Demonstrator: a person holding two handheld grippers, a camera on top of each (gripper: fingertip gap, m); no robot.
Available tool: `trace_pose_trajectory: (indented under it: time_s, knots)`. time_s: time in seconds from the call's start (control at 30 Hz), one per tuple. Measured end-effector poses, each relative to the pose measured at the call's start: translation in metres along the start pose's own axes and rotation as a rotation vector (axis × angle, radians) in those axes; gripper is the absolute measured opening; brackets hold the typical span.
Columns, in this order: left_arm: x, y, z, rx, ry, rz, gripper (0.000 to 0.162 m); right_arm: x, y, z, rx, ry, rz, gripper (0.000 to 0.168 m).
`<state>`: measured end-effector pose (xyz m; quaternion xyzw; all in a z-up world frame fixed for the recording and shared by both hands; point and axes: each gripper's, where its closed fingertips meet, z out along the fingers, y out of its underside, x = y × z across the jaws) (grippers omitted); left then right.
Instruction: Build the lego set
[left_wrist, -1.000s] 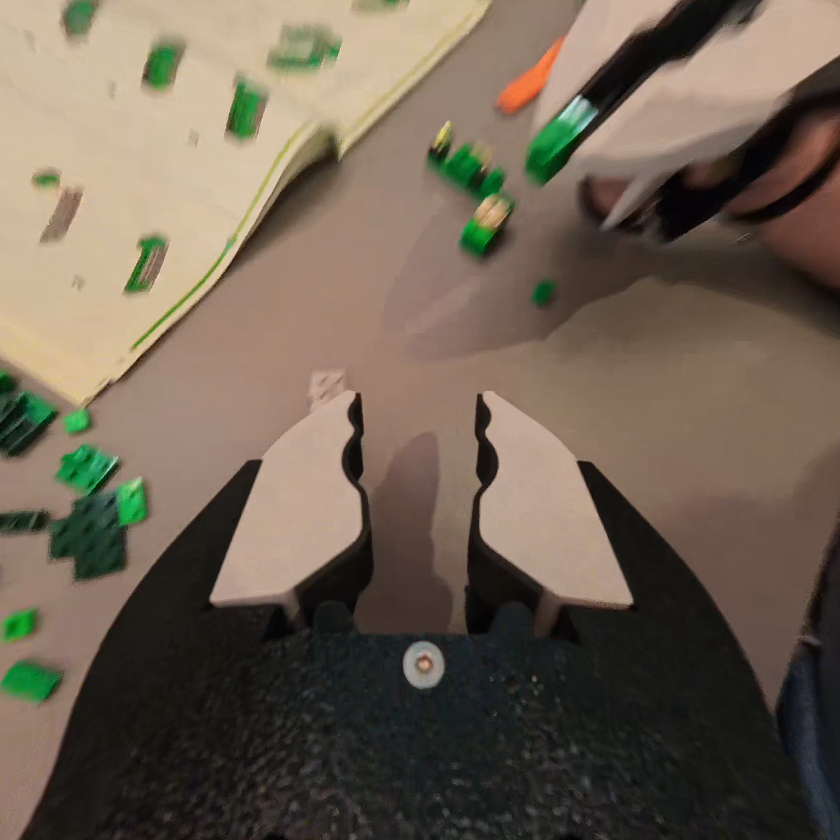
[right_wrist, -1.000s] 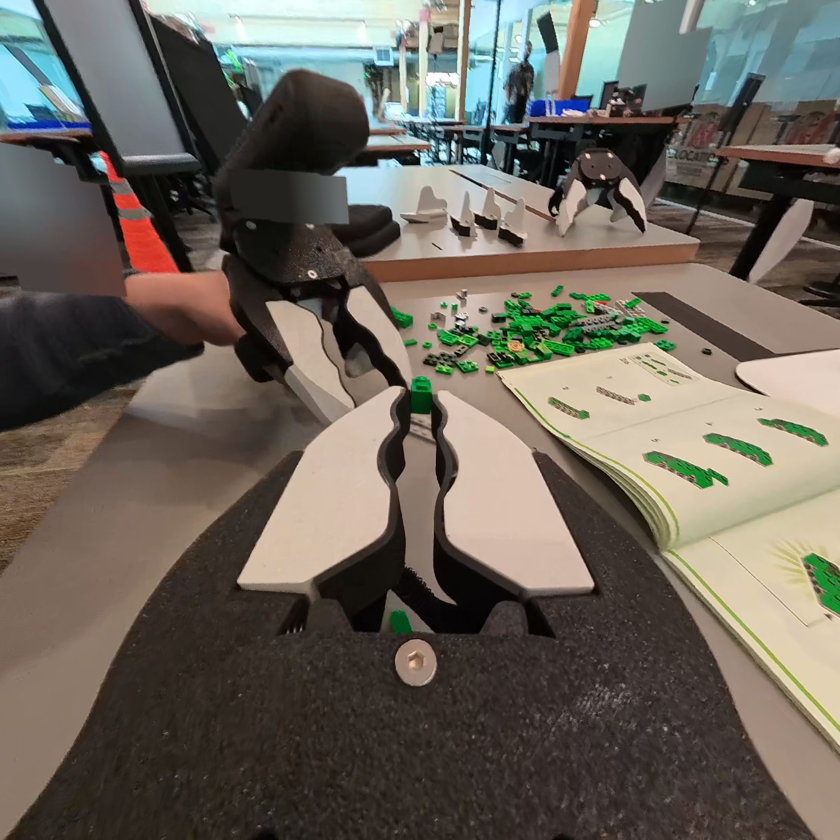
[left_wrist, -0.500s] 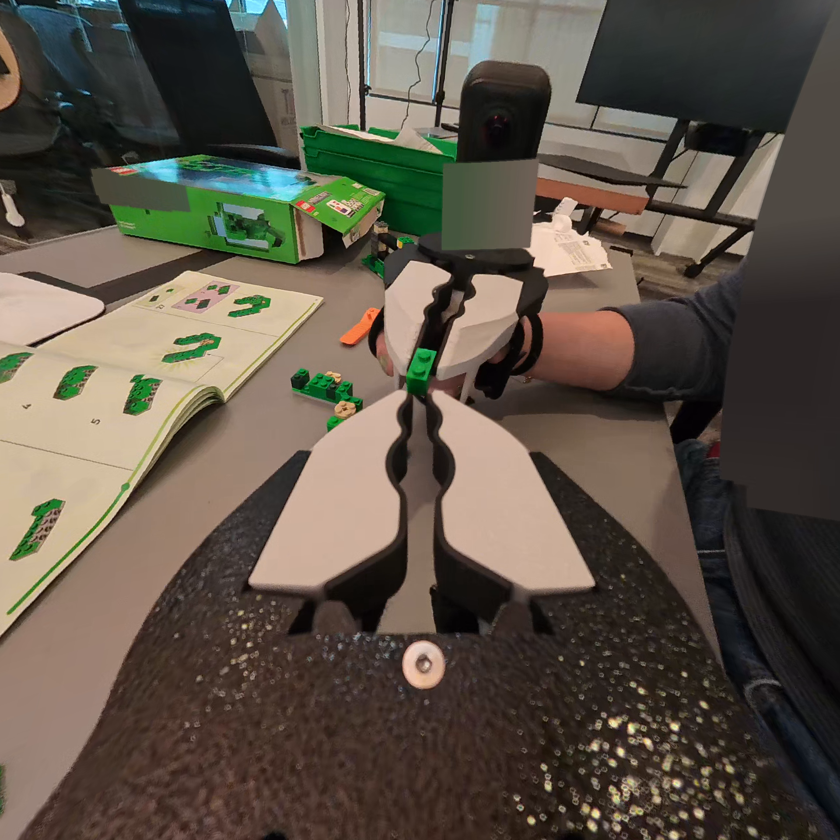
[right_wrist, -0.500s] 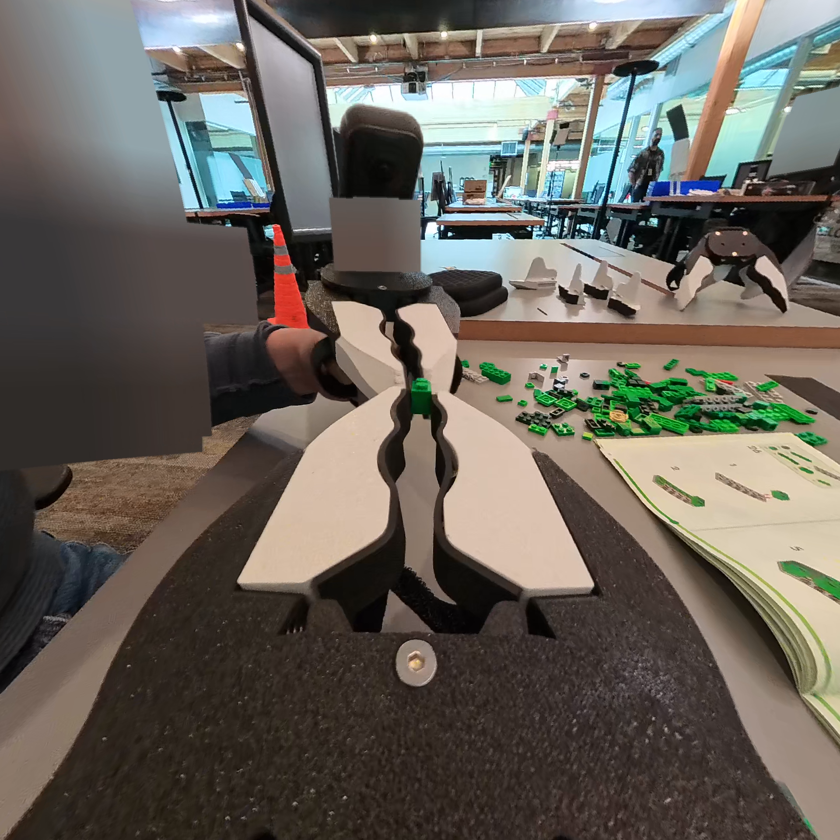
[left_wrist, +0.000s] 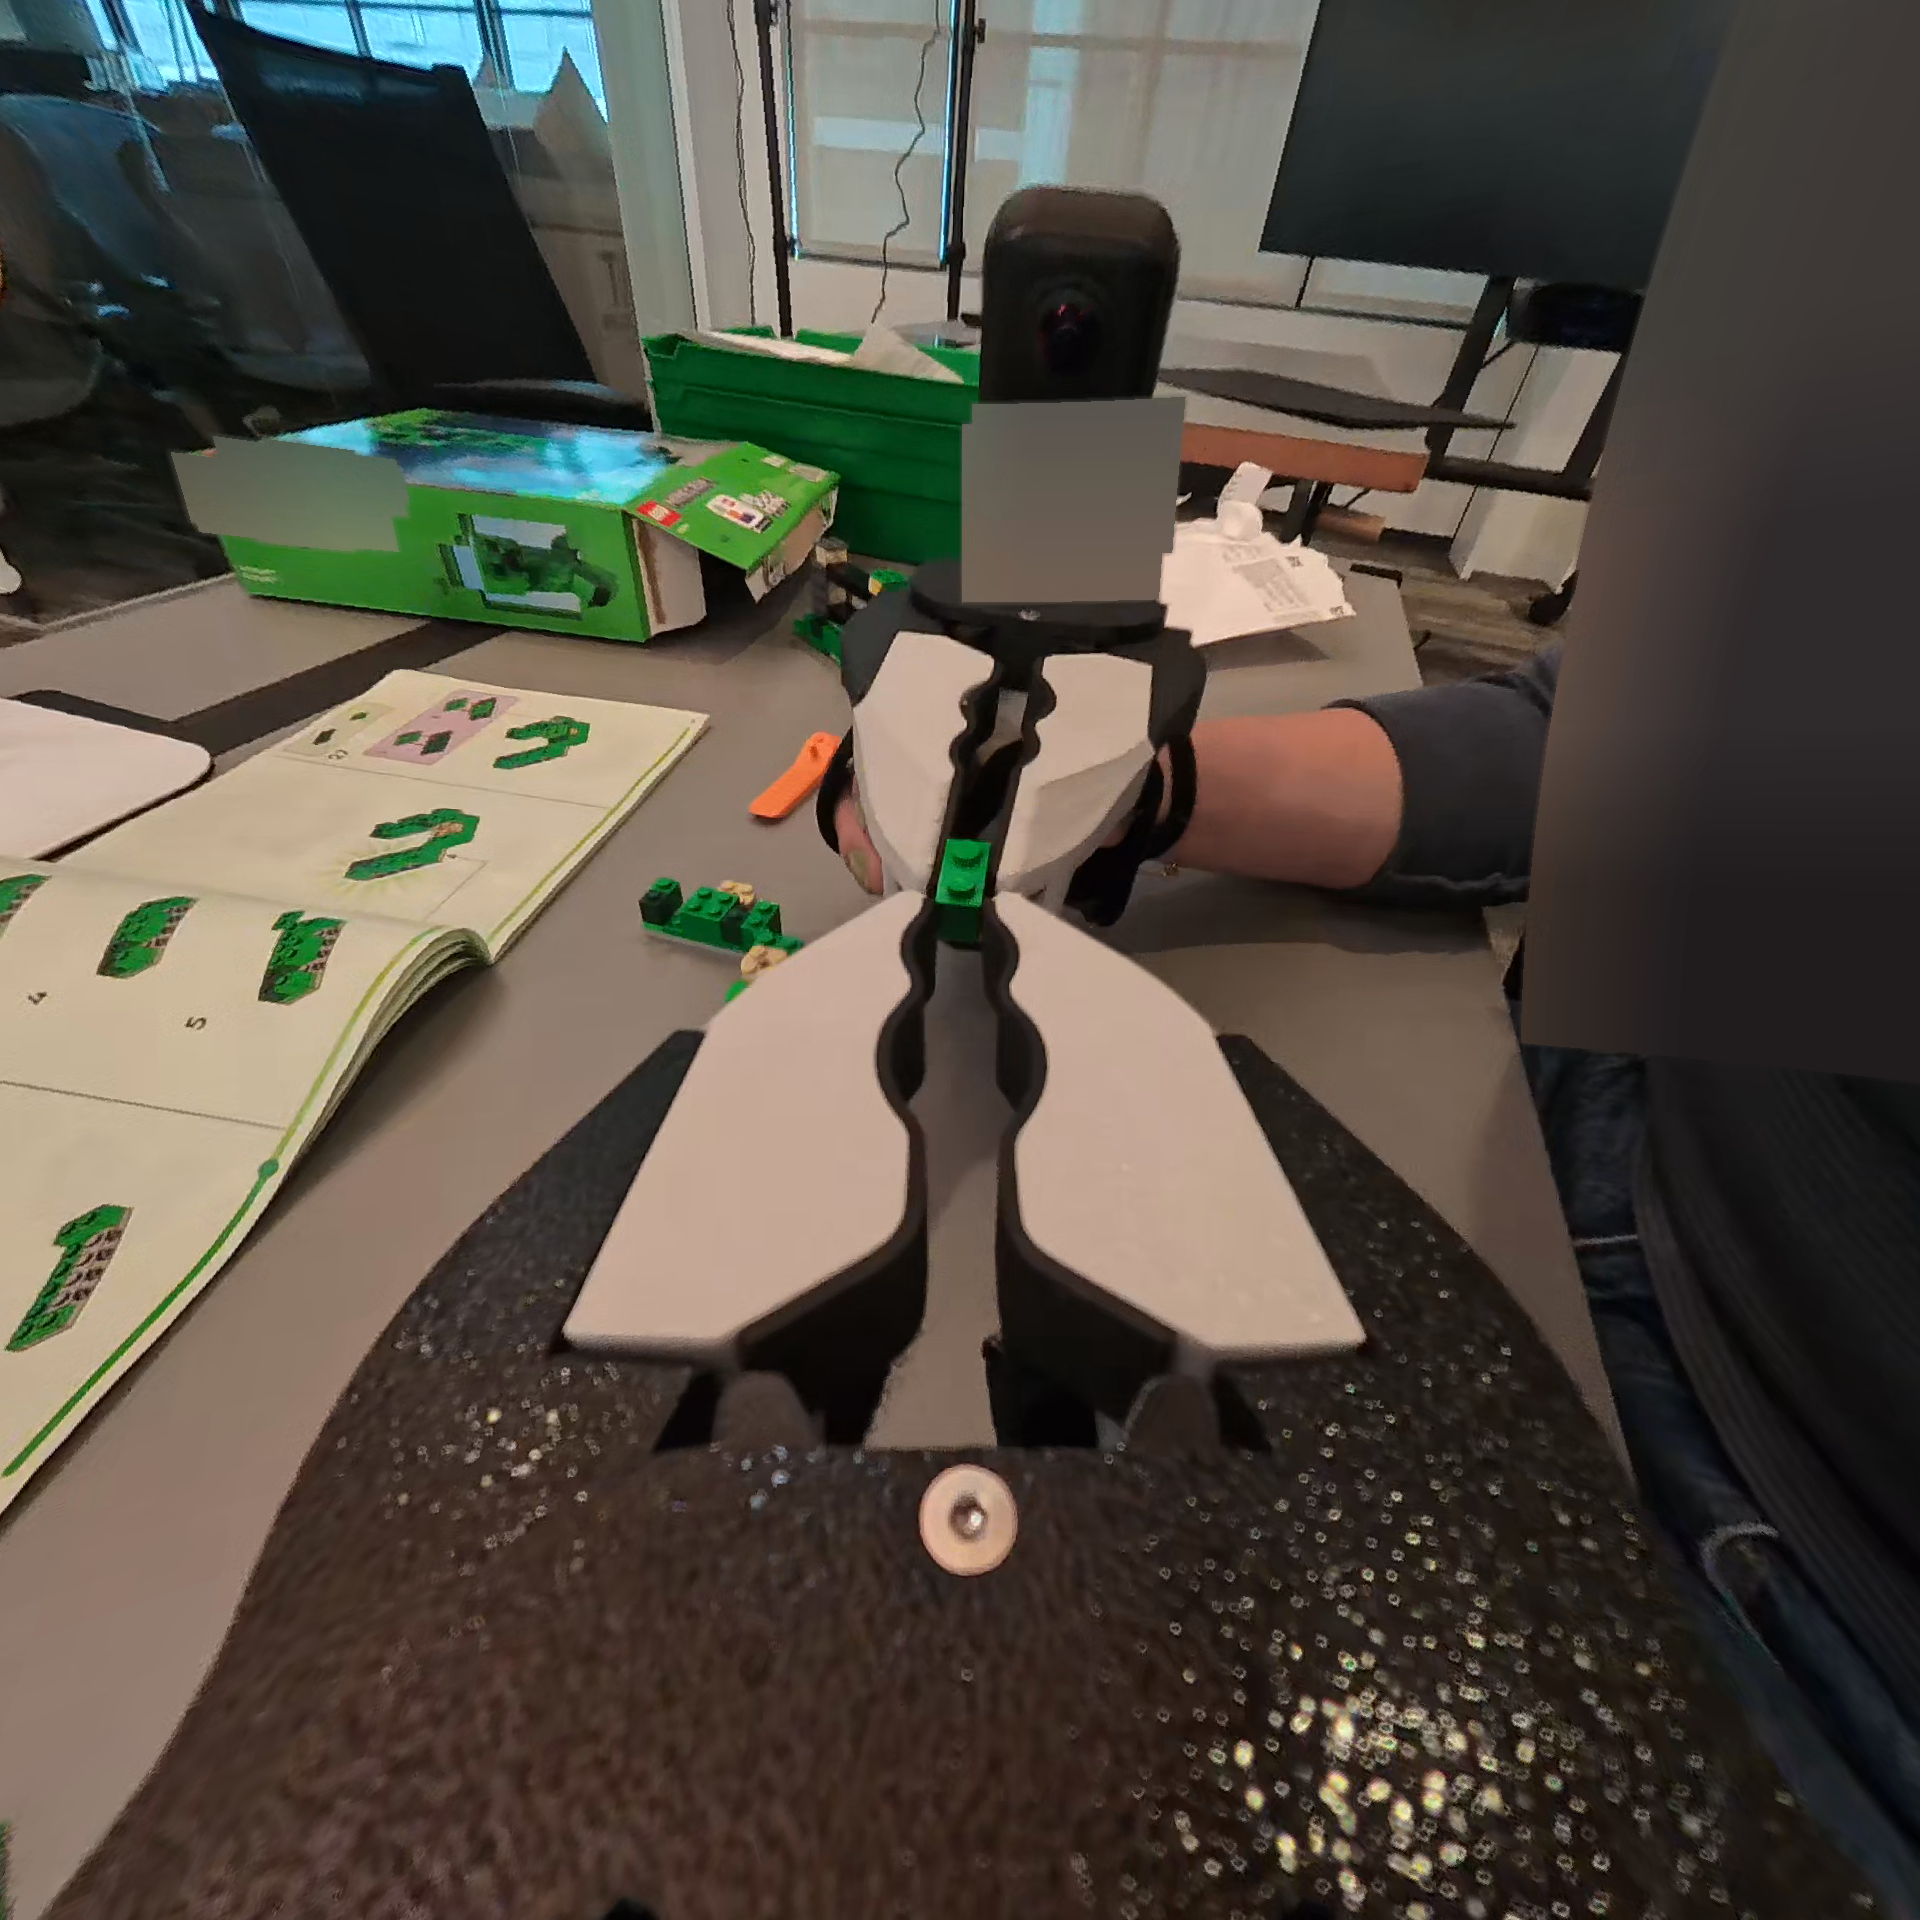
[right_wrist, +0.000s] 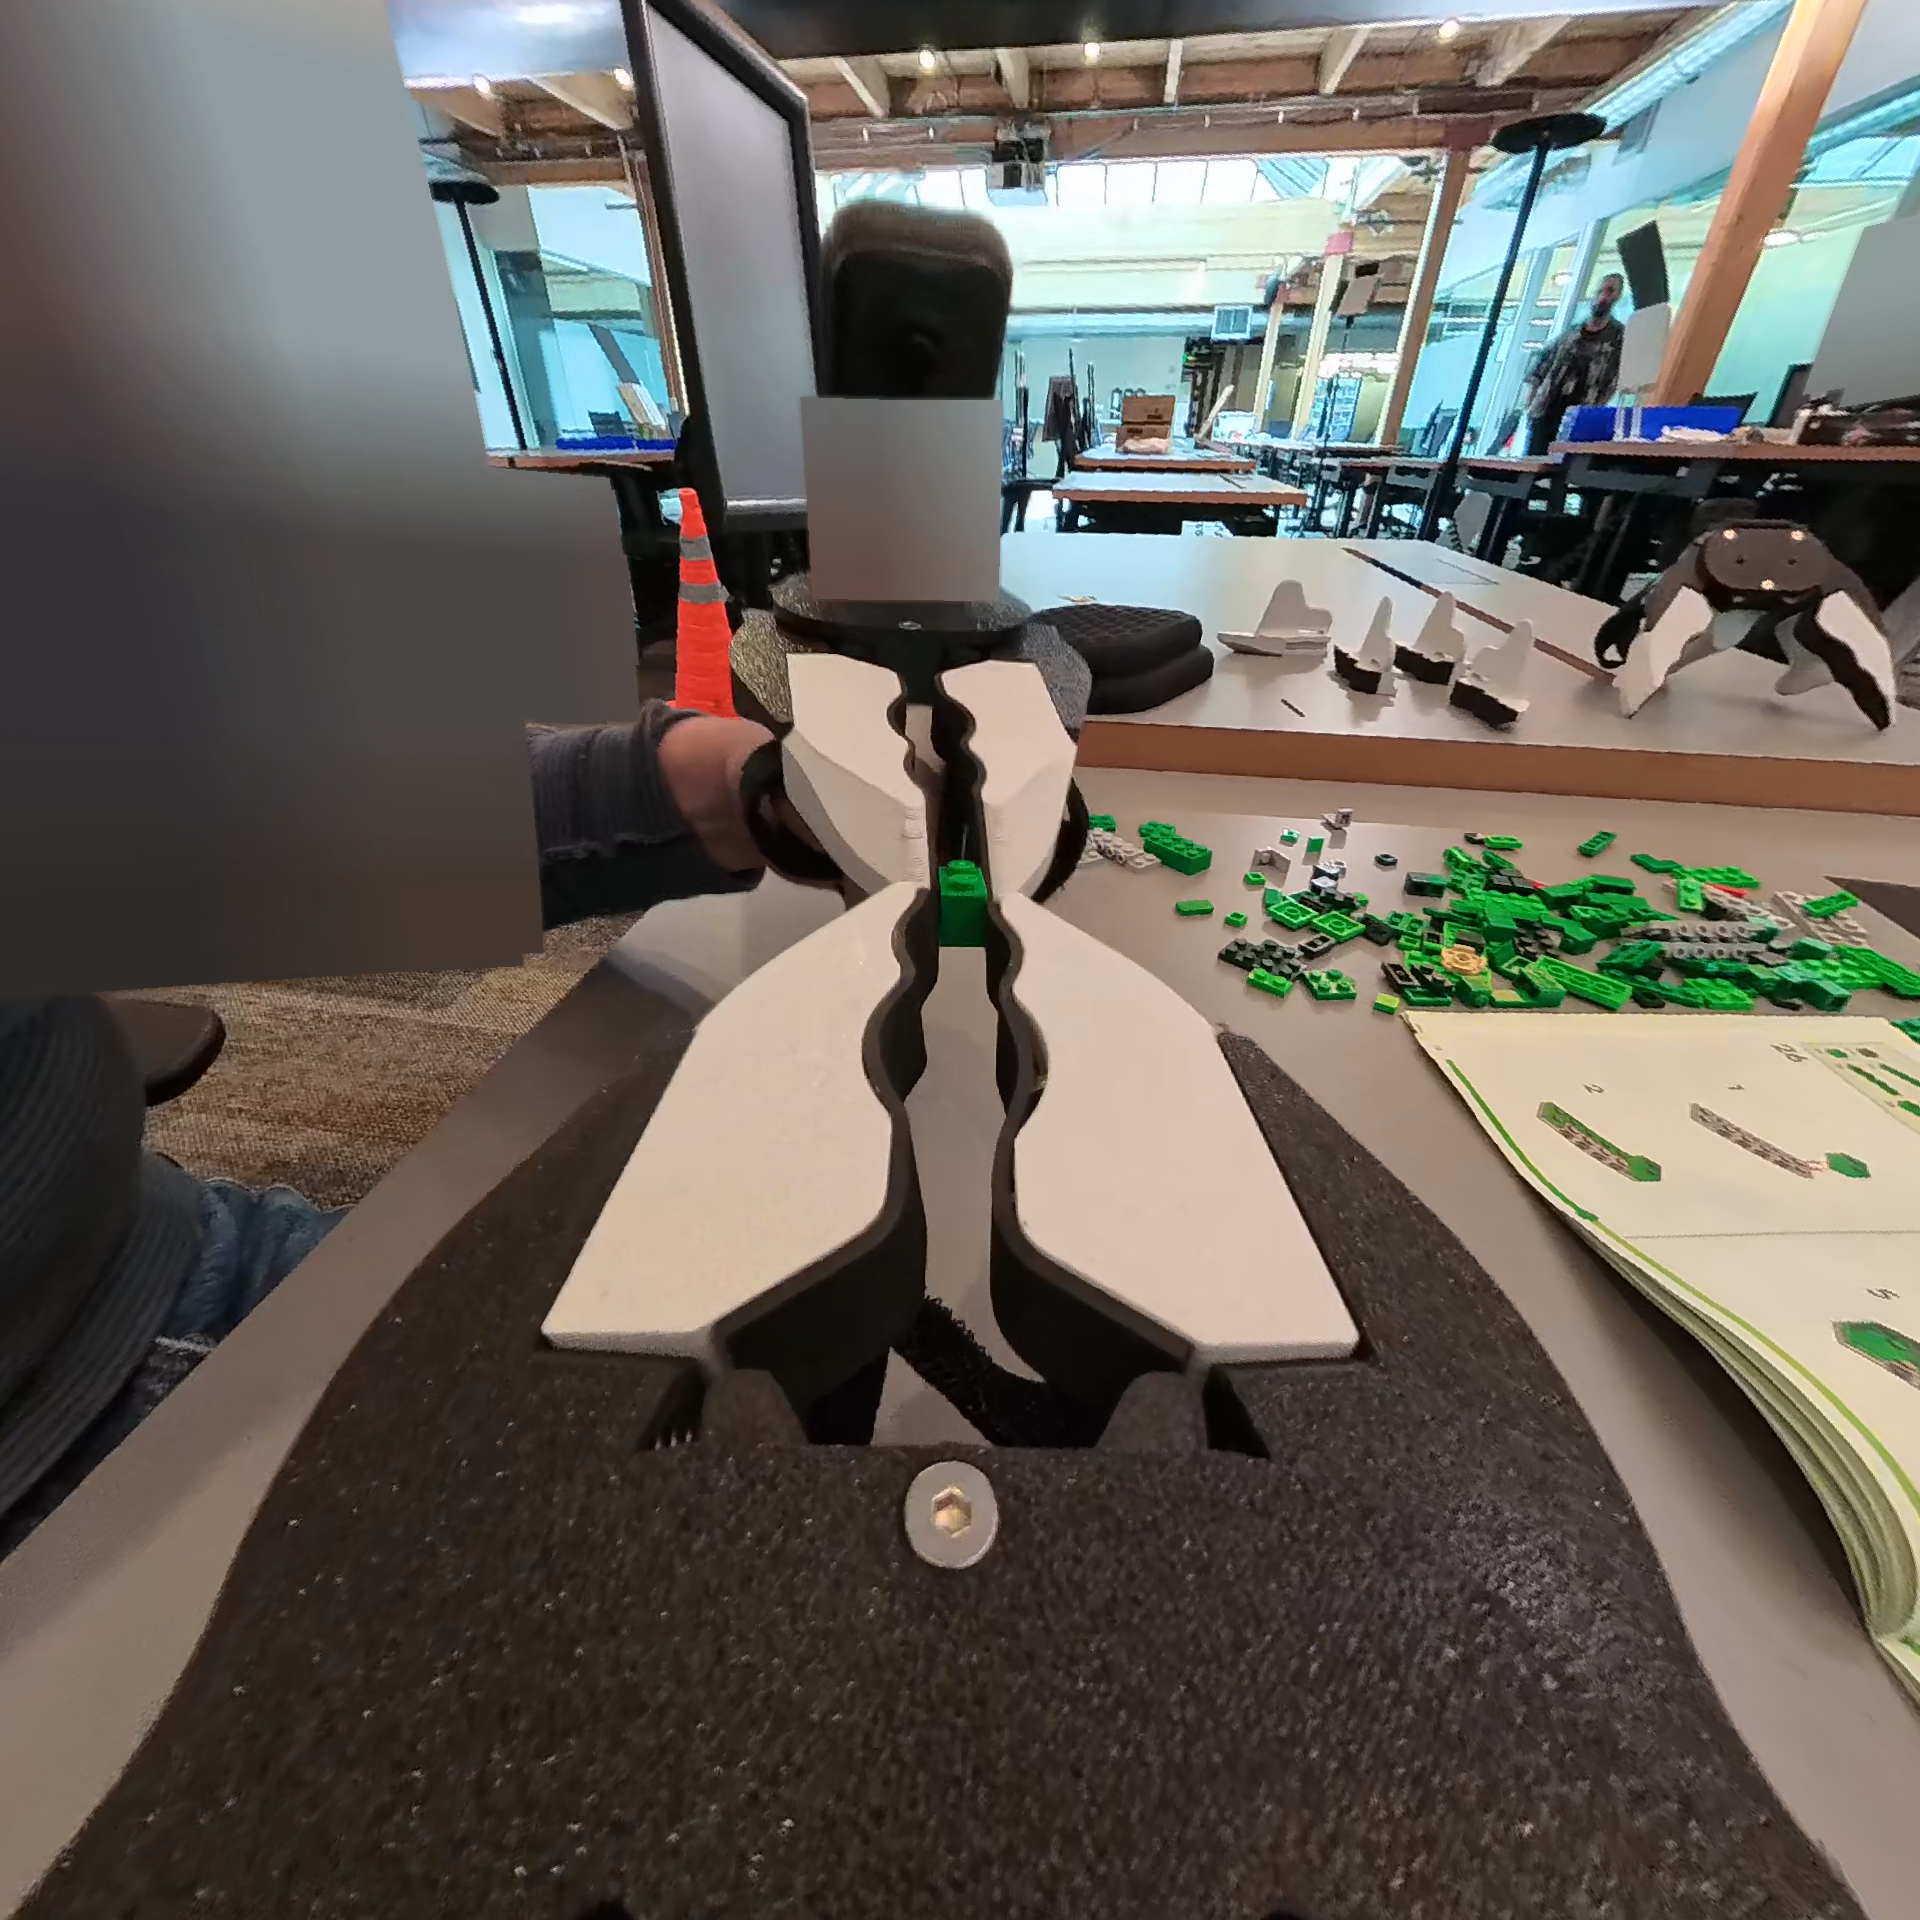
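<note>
Two tongs meet tip to tip above the grey table (left_wrist: 582, 1060), and one green brick (left_wrist: 962, 891) sits right between them. The left gripper (left_wrist: 958, 925) is clamped on the near end of that brick; the right gripper (right_wrist: 961, 914), facing it, pinches the same brick from the other side. Left of the left gripper's tips lies one small green assembly (left_wrist: 712, 916) and one open instruction booklet (left_wrist: 312, 935). To the right of the right gripper's tips spreads one heap of loose green pieces (right_wrist: 1558, 945).
</note>
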<state>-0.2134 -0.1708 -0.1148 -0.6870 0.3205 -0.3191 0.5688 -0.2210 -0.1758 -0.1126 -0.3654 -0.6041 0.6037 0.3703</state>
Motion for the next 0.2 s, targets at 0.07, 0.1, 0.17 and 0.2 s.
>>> trace_pose_trajectory:
  time_s: [0.07,0.1,0.17,0.2]
  knots:
    - [-0.006,0.008,0.000,-0.076,-0.052,0.030,0.007,0.004,0.004,0.000,-0.033,0.039,-0.029,0.012]
    - [-0.011,0.016,-0.001,-0.149,-0.091,0.063,0.007,0.006,0.006,-0.001,-0.055,0.056,-0.055,0.015]
    - [-0.018,0.031,-0.004,-0.312,-0.156,0.153,0.007,0.007,0.013,-0.002,-0.138,0.079,-0.117,0.015]
    - [-0.019,0.037,-0.006,-0.377,-0.171,0.202,0.007,0.006,0.018,-0.002,-0.185,0.082,-0.144,0.015]
